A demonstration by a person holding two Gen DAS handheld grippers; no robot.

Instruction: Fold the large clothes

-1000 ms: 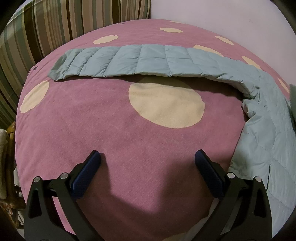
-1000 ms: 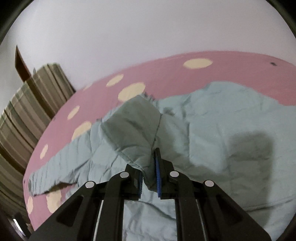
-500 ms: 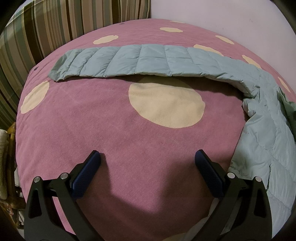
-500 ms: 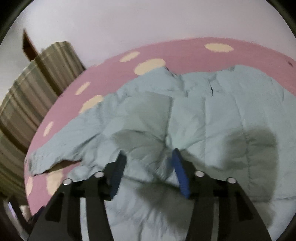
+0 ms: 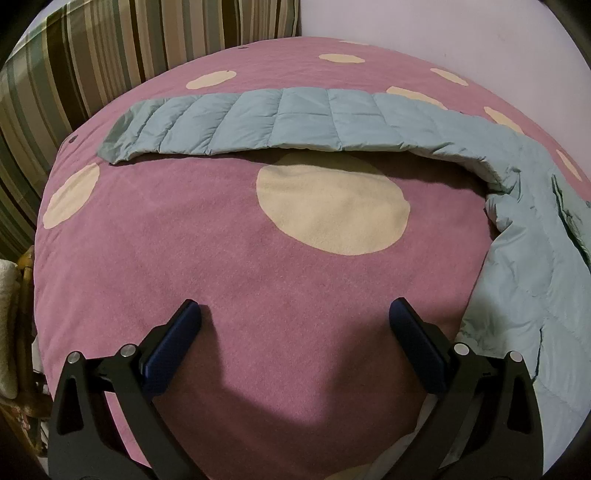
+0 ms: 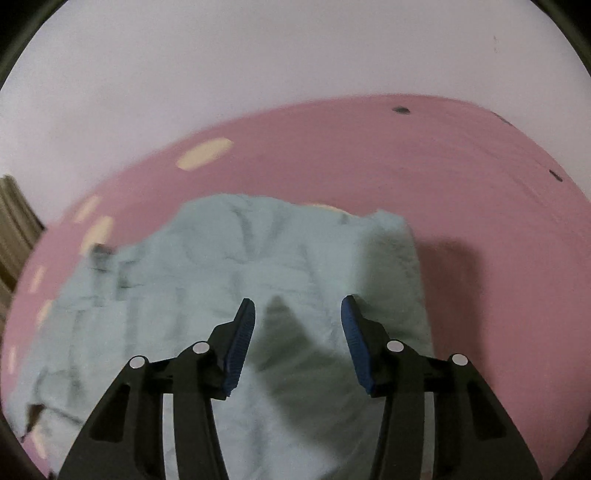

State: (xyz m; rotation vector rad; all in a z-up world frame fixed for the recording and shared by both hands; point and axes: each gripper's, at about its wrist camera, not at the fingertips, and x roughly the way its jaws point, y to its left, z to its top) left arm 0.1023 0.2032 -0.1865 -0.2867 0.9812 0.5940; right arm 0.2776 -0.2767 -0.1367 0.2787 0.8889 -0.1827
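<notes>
Two grippers show, and neither holds anything. At the bottom of the left wrist view, the left gripper [image 5: 294, 319] has its blue-padded fingers spread wide over a bare stretch of the pink blanket [image 5: 229, 266], one large cream dot [image 5: 332, 205] lying just beyond the tips. The pale blue quilted jacket [image 5: 535, 266] runs down the right edge of that frame, and one long sleeve [image 5: 280, 122] stretches flat across the upper part of the frame toward the upper left, its cuff near the blanket's edge. Striped fabric [image 5: 92, 66] fills the upper left corner and a plain wall [image 5: 443, 33] the upper right.

In the right wrist view (a blurred frame, so seams and folds are hard to read) the right gripper [image 6: 297, 315] is also parted, less widely than the left, and sits above the body of the jacket [image 6: 221, 280], which fills the centre and lower left. The fingers' shadow falls on the cloth between them. Whether the tips touch the fabric cannot be told. Pink blanket [image 6: 480, 221] surrounds the jacket at the right and top.
</notes>
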